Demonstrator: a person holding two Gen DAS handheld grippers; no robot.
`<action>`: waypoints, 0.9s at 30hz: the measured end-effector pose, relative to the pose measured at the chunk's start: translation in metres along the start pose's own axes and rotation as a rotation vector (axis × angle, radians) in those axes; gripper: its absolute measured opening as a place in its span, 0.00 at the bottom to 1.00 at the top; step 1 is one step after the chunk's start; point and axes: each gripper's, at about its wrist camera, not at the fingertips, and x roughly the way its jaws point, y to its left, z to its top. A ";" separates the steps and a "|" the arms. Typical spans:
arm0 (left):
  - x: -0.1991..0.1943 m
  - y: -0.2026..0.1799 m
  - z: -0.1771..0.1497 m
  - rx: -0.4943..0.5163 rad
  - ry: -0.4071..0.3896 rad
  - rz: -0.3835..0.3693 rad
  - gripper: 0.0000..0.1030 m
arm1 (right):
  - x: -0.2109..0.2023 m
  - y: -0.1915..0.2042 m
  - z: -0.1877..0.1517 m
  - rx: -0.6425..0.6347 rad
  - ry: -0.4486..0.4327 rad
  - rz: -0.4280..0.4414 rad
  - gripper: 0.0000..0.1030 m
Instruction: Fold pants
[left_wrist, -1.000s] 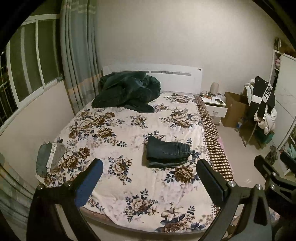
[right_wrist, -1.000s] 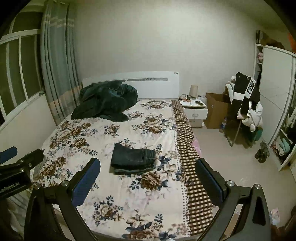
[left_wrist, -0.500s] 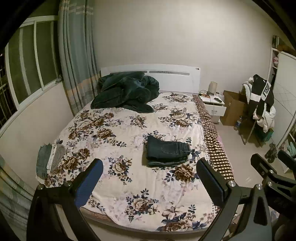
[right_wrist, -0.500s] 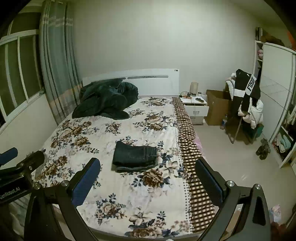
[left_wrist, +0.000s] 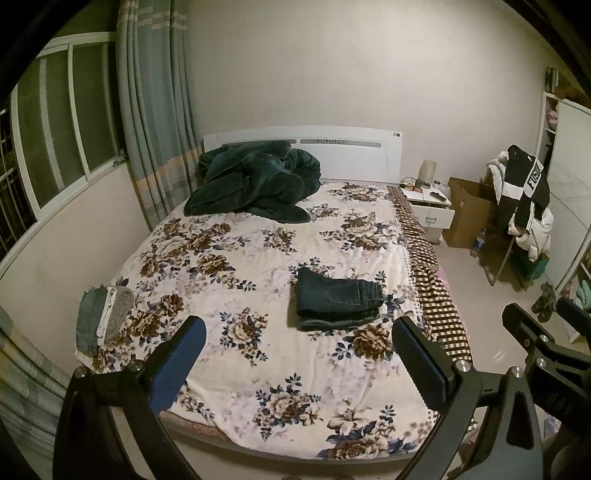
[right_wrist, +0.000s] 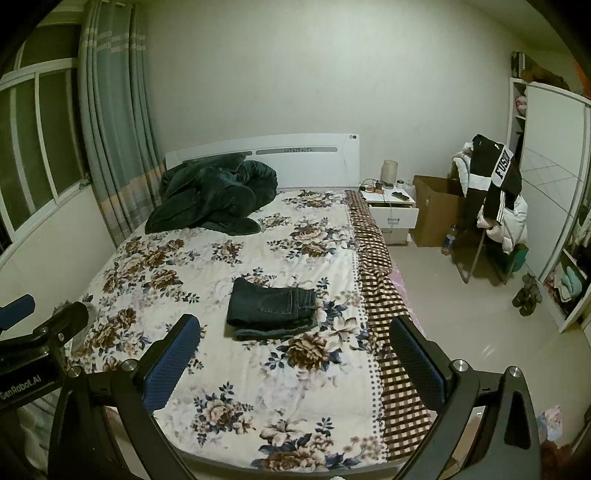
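Dark jeans (left_wrist: 338, 302) lie folded in a compact stack on the floral bedspread (left_wrist: 258, 362), right of the bed's middle; they also show in the right wrist view (right_wrist: 273, 308). My left gripper (left_wrist: 299, 354) is open and empty, held back from the foot of the bed, well short of the jeans. My right gripper (right_wrist: 295, 350) is open and empty too, also back from the bed. The right gripper's body shows at the right edge of the left wrist view (left_wrist: 543, 343).
A dark green blanket (left_wrist: 255, 181) is heaped by the headboard. A small pile of folded clothes (left_wrist: 103, 314) sits at the bed's left edge. A white nightstand (left_wrist: 430, 208), cardboard box (left_wrist: 467, 214) and a chair draped with jackets (left_wrist: 524, 206) stand right of the bed.
Both grippers have drawn back and risen slightly, so the bed looks farther away. The folded jeans have not moved. Both grippers stay open.
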 end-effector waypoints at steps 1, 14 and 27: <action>-0.001 0.000 0.000 0.001 0.000 0.001 1.00 | 0.000 0.000 -0.001 0.001 0.002 0.000 1.00; 0.003 0.000 0.000 0.010 0.013 0.001 1.00 | 0.002 -0.001 -0.010 0.002 0.016 0.002 1.00; 0.003 -0.005 -0.003 0.012 0.007 -0.004 1.00 | 0.001 -0.003 -0.017 -0.003 0.020 0.002 1.00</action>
